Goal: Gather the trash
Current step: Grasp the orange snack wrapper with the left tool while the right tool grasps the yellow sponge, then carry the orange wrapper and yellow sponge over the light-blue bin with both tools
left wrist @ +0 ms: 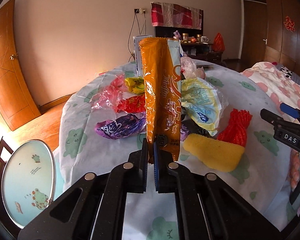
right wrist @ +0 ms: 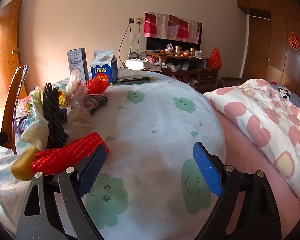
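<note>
The left gripper has its fingers pinched on the bottom edge of the orange wrapper, which stands upright above the bed. The right gripper has its fingers spread, the red mesh touching its left finger, long axis slanting toward the trash heap beyond.

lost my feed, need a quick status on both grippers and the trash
Left gripper shut on tall orange foil snack wrapper, held upright. Right gripper open, empty, beside red mesh net sleeve. Nothing blocking.
</note>
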The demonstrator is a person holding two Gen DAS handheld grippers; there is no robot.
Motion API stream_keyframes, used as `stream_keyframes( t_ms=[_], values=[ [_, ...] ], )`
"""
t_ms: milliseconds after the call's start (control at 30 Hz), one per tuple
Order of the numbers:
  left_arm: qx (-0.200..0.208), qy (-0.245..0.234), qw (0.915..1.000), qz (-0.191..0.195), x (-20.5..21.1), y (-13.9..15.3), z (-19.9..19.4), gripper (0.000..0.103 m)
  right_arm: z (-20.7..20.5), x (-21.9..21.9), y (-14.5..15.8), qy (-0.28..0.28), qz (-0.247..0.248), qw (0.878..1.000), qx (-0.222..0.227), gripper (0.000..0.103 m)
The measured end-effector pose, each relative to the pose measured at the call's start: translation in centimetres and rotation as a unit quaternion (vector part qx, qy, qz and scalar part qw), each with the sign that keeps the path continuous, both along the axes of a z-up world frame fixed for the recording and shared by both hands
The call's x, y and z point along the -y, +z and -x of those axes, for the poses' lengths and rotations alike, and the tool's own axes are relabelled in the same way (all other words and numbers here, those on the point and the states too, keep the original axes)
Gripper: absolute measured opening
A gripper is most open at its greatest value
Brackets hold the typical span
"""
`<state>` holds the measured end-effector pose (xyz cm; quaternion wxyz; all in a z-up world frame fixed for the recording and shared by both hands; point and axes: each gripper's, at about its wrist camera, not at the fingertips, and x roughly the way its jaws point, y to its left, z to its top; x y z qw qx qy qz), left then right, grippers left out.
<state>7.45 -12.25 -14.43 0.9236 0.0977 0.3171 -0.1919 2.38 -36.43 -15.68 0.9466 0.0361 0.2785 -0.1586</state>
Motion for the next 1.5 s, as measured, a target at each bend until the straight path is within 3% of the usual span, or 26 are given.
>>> stream_keyframes(
  t_ms=[167, 333, 500, 600, 900, 1000, 1067, 1200, 1367, 1500],
  values=[
    [0.001, 0.018, 0.9998, 0.006, -2.3, 2.0, 1.1, 0.004, -0.8, -1.1, 0.6, 0.033, -0.018, 0.999, -0.008, 0.067],
    [0.004, 0.046, 0.9989, -0.007, -5.5, 2.9, 1.7, 0.004, -1.2, -3.0, 1.3, 0.058, -0.011, 0.998, -0.004, 0.066],
    [0.005, 0.074, 0.9967, -0.031, -8.6, 2.6, 3.1, 0.004, -0.9, -4.9, 2.2, 0.085, -0.012, 0.996, 0.004, 0.065],
    [-0.001, 0.087, 0.9952, -0.044, -10.3, 1.9, 4.6, 0.005, -0.6, -6.8, 2.7, 0.116, -0.02, 0.993, 0.01, 0.059],
    [-0.026, 0.14, 0.9896, -0.02, -14.8, 0.9, 4.8, 0.005, 0.0, -12.7, 1.4, 0.212, -0.019, 0.977, -0.016, 0.045],
    [-0.022, 0.14, 0.9898, -0.015, -15.0, 1.2, 4.8, 0.005, -0.4, -13.2, 0.4, 0.218, -0.014, 0.975, -0.033, 0.029],
    [-0.025, 0.143, 0.9893, -0.014, -15.2, 1.2, 4.6, 0.005, -0.6, -13.4, -0.1, 0.228, -0.022, 0.973, -0.04, 0.026],
    [-0.023, 0.152, 0.988, -0.012, -15.6, 1.6, 4.3, 0.005, 0.2, -14.2, 0.4, 0.251, -0.012, 0.968, -0.028, 0.023],
    [-0.017, 0.173, 0.9847, -0.011, -16.8, 2.2, 3.8, 0.005, 1.6, -15.8, 3.1, 0.282, 0.0, 0.959, 0.014, 0.023],
    [-0.017, 0.202, 0.9792, -0.013, -18.4, 2.6, 3.0, 0.005, 0.5, -17.3, 4.8, 0.304, -0.004, 0.952, 0.028, 0.023]
  ],
)
